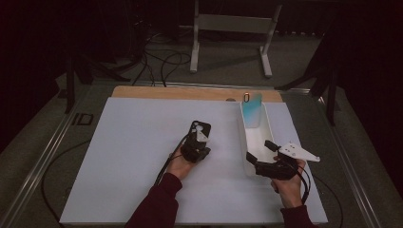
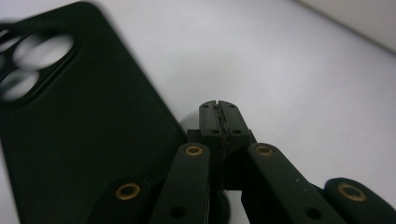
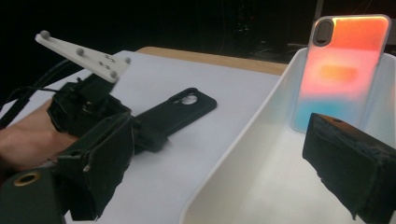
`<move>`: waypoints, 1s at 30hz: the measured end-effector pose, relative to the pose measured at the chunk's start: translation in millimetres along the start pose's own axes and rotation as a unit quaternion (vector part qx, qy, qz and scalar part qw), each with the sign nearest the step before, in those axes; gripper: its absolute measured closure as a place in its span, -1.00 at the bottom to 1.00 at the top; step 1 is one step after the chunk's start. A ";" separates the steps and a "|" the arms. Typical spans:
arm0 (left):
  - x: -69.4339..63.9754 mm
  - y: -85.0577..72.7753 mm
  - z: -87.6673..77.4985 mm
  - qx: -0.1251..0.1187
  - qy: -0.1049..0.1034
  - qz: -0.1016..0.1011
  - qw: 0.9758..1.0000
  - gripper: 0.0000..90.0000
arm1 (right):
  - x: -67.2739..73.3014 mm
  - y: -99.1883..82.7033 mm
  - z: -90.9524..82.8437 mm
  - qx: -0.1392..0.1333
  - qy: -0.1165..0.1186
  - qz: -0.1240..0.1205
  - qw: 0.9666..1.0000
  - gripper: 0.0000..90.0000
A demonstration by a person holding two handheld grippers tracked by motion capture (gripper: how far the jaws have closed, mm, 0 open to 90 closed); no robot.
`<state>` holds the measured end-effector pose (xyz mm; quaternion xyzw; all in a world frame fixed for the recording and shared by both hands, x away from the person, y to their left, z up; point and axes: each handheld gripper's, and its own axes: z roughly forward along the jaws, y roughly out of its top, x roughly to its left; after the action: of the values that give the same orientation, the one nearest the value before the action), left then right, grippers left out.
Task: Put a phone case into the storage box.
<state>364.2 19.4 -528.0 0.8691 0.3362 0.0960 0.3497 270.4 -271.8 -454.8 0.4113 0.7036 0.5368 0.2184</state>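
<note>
White board (image 1: 133,156) covers most of the bench and carries everything here; a strip of bare wood (image 1: 166,92) shows along its far edge.

Nearest the person, by the right part of the near edge, the right gripper (image 1: 259,164) sits in the right hand (image 1: 289,183), its grey three-cornered plate just above it. In the right gripper view its two black jaws stand wide apart, one on each side of the near end of the white tray (image 3: 233,154), with nothing between the pads; whether they touch the tray wall I cannot tell.

Just left of that, near the middle of the board, the left hand (image 1: 178,165) carries the left gripper (image 2: 219,112). Its jaws are pressed together, ridged pads meeting, with nothing clamped between them. Their tips lie just beside the near end of the black phone case (image 1: 198,129), which lies flat on the board with its camera cut-outs toward the far edge. Whether the tips touch the case is not clear.

Farther back, the tray runs long and narrow beside the board's right edge. At its far end a phone case (image 1: 251,110) in orange fading to teal stands nearly upright, leaning on the end wall, well apart from the right gripper's jaws.

Beyond the bench lie dark floor, loose cables (image 1: 157,61) and a pale metal stand (image 1: 233,28).
</note>
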 end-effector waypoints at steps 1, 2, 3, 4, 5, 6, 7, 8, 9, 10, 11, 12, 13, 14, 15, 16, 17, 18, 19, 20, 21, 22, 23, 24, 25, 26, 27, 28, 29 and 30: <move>4.8 -4.1 -3.9 -0.001 0.002 -0.005 1.000 1.00 | 0.1 0.0 0.2 0.000 0.000 0.000 1.000 -0.81; 7.9 -6.4 -6.3 0.000 0.003 -0.008 1.000 1.00 | 0.2 -0.3 0.7 0.001 0.001 -0.002 1.000 -0.81; 12.3 -10.2 -10.1 -0.001 0.008 -0.013 1.000 1.00 | 0.4 -0.3 0.9 0.002 0.000 -0.002 1.000 -0.81; 16.3 -13.0 -12.9 -0.001 0.010 -0.016 1.000 1.00 | 0.7 -0.5 1.3 0.003 0.000 0.000 1.000 -0.81; 19.7 -15.5 -15.2 -0.002 0.013 -0.022 1.000 1.00 | 0.9 -0.7 1.6 0.004 0.001 0.000 1.000 -0.81; 22.9 -17.6 -17.1 -0.003 0.017 -0.026 1.000 1.00 | 0.8 -0.8 1.9 0.005 0.001 -0.002 1.000 -0.81; 25.4 -19.2 -18.5 -0.004 0.018 -0.031 0.999 1.00 | 0.9 -1.0 2.3 0.004 0.001 -0.002 1.000 -0.81; 26.9 -20.1 -19.1 -0.006 0.018 -0.033 0.999 1.00 | 1.0 -1.1 2.6 0.004 0.001 -0.003 1.000 -0.81; 27.6 -20.4 -19.6 -0.005 0.020 -0.034 0.999 1.00 | 1.2 -1.1 2.7 0.004 0.001 -0.003 1.000 -0.81; 26.5 -20.1 -19.5 -0.005 0.023 -0.032 0.999 1.00 | 1.4 -1.1 2.9 0.005 0.002 -0.003 1.000 -0.81; 25.1 -19.9 -19.4 -0.004 0.027 -0.026 0.999 1.00 | 1.8 -1.1 3.1 0.005 0.002 -0.002 1.000 -0.81; 24.3 -19.8 -19.6 -0.004 0.028 -0.021 0.999 1.00 | 1.8 -1.1 3.1 0.005 0.002 -0.002 1.000 -0.81; 23.9 -19.8 -20.3 -0.006 0.022 -0.020 1.000 1.00 | 1.8 -1.0 3.0 0.005 0.002 -0.003 1.000 -0.81; 23.4 -19.8 -21.0 -0.010 0.021 -0.021 1.000 1.00 | 1.5 -1.0 2.8 0.004 0.003 -0.004 1.000 -0.81; 23.2 -19.3 -23.6 -0.017 0.022 -0.022 0.999 0.99 | 1.4 -0.9 2.5 0.005 0.002 -0.003 1.000 -0.81; 23.6 -18.7 -26.9 -0.024 0.020 -0.024 0.999 0.97 | 1.0 -0.7 1.9 0.004 0.002 -0.002 1.000 -0.81; 23.9 -18.0 -30.6 -0.032 0.020 -0.026 0.999 0.94 | 0.7 -0.6 1.6 0.004 0.002 -0.001 1.000 -0.81; 24.1 -17.4 -33.9 -0.037 0.022 -0.026 0.999 0.89 | 0.4 -0.6 1.4 0.004 0.001 -0.001 1.000 -0.81; 24.7 -16.8 -40.6 -0.047 0.021 -0.028 0.998 0.84 | 0.1 -0.6 1.3 0.003 0.001 -0.001 1.000 -0.78; 25.2 -16.5 -45.1 -0.054 0.018 -0.029 0.998 0.80 | -0.3 -0.8 1.1 0.003 0.002 -0.001 1.000 -0.78; 25.2 -16.5 -45.1 -0.054 0.018 -0.029 0.998 0.75 | -0.3 -0.8 1.1 0.003 0.002 -0.001 1.000 -0.78; 26.4 -17.1 -63.1 -0.080 0.022 -0.026 0.996 0.75 | -0.5 -0.8 1.1 0.003 0.002 -0.001 1.000 -0.78; 28.0 -18.2 -71.5 -0.091 0.020 -0.026 0.995 0.60 | -0.9 -1.0 1.1 0.005 0.004 -0.001 1.000 -0.78; 29.0 -19.8 -80.3 -0.103 0.022 -0.027 0.994 0.53 | -0.9 -1.1 1.2 0.005 0.004 -0.001 1.000 -0.78; 30.4 -21.9 -89.4 -0.112 0.025 -0.025 0.993 0.47 | -0.7 -1.2 1.2 0.005 0.004 -0.001 1.000 -0.78; 32.0 -24.5 -98.7 -0.122 0.026 -0.026 0.992 0.39 | -0.6 -1.4 1.2 0.006 0.004 -0.003 1.000 -0.78; 33.7 -27.5 -108.2 -0.132 0.029 -0.026 0.990 0.30 | -0.6 -1.6 1.1 0.006 0.003 -0.005 1.000 -0.78; 35.6 -30.8 -117.4 -0.141 0.031 -0.026 0.989 0.24 | -0.6 -1.9 1.4 0.005 0.004 -0.005 1.000 -0.78; 37.6 -34.3 -126.4 -0.148 0.037 -0.026 0.988 0.17 | -0.6 -2.1 1.6 0.005 0.004 -0.005 1.000 -0.78; 39.6 -38.1 -134.7 -0.153 0.047 -0.028 0.987 0.05 | -0.7 -2.3 1.9 0.006 0.003 -0.006 1.000 -0.78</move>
<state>320.3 138.5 -457.1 0.7904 0.3576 0.1775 0.4647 271.4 -271.5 -457.6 0.4070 0.7098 0.5325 0.2168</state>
